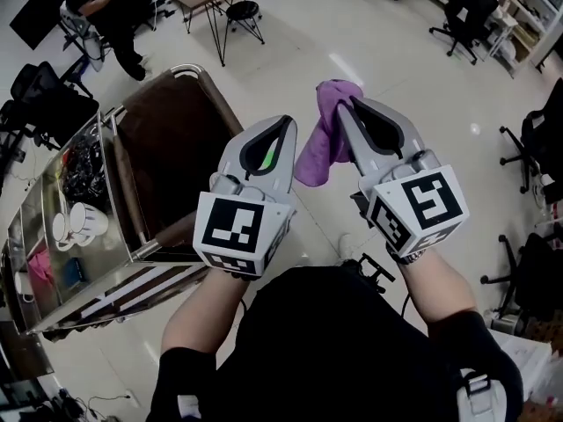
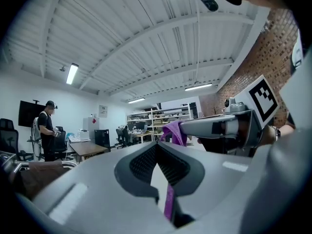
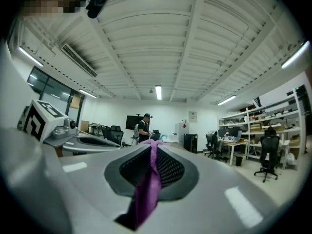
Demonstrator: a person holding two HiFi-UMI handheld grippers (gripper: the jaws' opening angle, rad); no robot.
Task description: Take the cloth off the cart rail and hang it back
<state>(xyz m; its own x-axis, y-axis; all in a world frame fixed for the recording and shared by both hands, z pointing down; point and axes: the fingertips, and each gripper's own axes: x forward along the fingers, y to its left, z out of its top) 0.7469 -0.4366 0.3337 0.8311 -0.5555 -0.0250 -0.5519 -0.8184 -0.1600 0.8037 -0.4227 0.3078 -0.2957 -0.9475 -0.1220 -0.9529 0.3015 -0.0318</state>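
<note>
- The jaws of my right gripper (image 3: pixel 153 143) pinch the one purple cloth (image 1: pixel 321 143) at their tips. The cloth hangs below them in the air.
- The jaws of my left gripper (image 1: pixel 283 123) are pressed together, just beside the hanging cloth.
- The two grippers point about level, side by side, with both forearms stretched ahead.
- One cart (image 1: pixel 149 255) stands to the left, apart from the cloth.

Purple cloth (image 1: pixel 318 152), bunched and drooping, pinched in right claw (image 1: pixel 344 104), seemingly well clear of cart rail (image 1: pixel 167 76)
</note>
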